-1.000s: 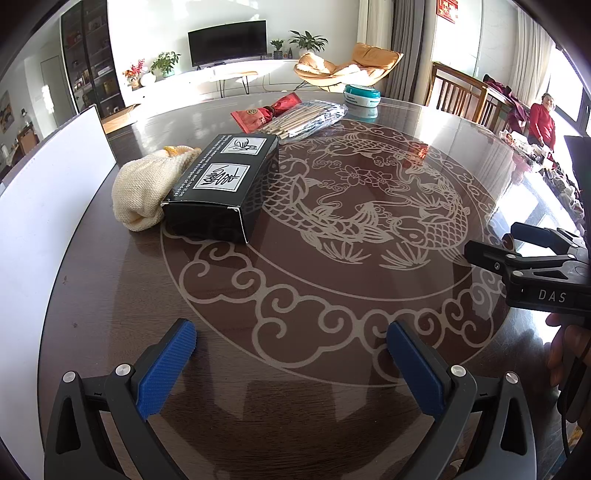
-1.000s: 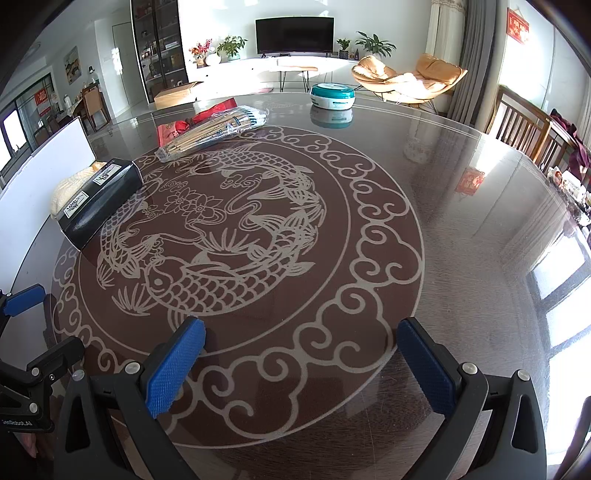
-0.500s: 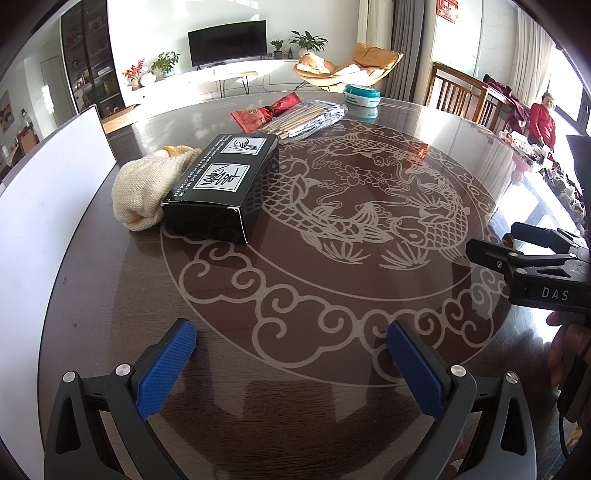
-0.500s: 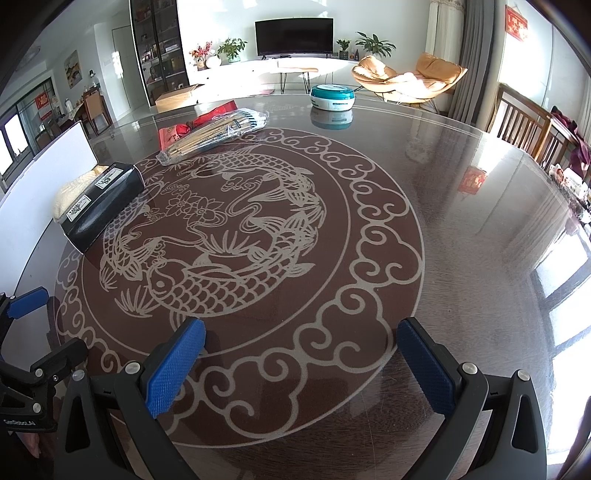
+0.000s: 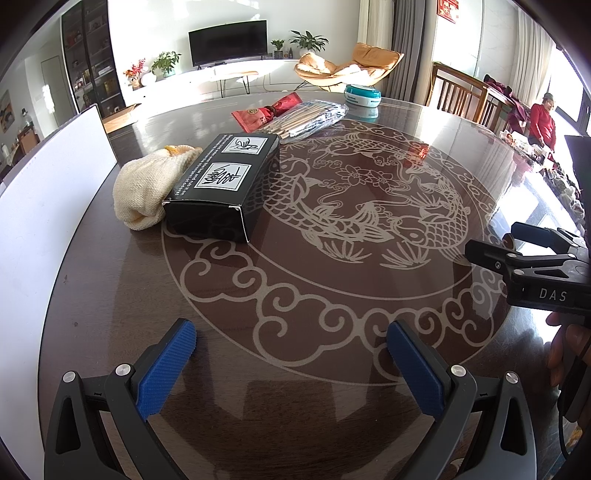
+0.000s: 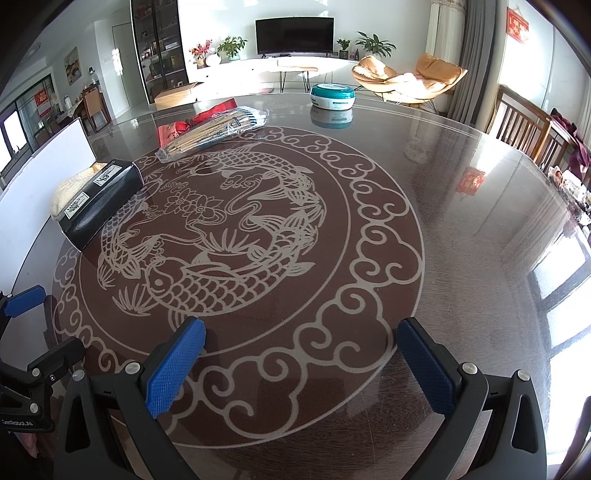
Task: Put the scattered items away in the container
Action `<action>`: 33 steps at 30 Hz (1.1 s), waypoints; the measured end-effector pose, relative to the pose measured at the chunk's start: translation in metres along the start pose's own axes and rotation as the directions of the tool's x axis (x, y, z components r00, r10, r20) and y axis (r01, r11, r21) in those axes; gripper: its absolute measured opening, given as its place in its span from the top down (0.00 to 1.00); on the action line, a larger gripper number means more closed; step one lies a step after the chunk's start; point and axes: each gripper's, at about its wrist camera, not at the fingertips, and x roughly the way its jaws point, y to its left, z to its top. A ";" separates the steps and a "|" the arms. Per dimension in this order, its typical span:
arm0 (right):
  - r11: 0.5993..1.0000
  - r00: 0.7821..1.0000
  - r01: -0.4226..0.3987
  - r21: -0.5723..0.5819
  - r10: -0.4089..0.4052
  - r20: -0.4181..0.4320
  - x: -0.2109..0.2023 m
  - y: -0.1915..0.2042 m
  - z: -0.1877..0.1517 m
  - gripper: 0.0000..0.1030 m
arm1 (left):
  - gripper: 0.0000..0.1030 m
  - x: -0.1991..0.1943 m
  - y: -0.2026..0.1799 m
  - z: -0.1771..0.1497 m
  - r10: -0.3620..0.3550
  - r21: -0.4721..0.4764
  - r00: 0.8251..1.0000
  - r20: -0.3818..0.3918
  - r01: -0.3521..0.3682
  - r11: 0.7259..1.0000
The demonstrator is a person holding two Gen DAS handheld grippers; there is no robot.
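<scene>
"DAS" on right claw (image 5: 487,245); box (image 5: 225,184) txt prob. unreadable.

Sunlit lounge; television (image 6: 294,36); armchair (image 6: 408,75)

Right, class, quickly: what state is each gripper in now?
Left gripper: open, blue-padded fingers spread wide, holding nothing.
Right gripper: open, blue-padded fingers spread wide, holding nothing.

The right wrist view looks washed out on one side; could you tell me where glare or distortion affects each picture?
Right wrist view: sunlight glares off the glossy table along its right side, fading the wood there; fisheye bends the room's edges. Left wrist view: glare sits on the far right rim; the black box and cream cloth stay sharp and evenly lit.
</scene>
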 end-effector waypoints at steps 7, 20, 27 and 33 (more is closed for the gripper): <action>1.000 1.000 -0.002 0.001 0.002 0.001 0.000 0.000 0.000 0.00 | 0.00 -0.002 0.022 -0.003 -0.026 -0.082 0.999 0.018 0.028 0.996; 1.000 1.000 0.001 -0.001 -0.001 0.000 0.000 0.000 0.000 0.00 | 0.00 0.025 0.074 0.039 -0.075 -0.119 0.996 0.037 0.079 0.990; 1.000 1.000 0.000 -0.001 0.000 0.000 0.000 0.000 0.000 0.00 | 0.00 0.044 0.019 0.069 -0.160 0.135 0.987 0.032 0.154 0.979; 1.000 1.000 -0.005 0.003 0.005 0.002 0.000 0.000 0.000 0.00 | 0.00 0.017 0.038 0.047 -0.171 0.060 0.982 0.079 0.166 0.984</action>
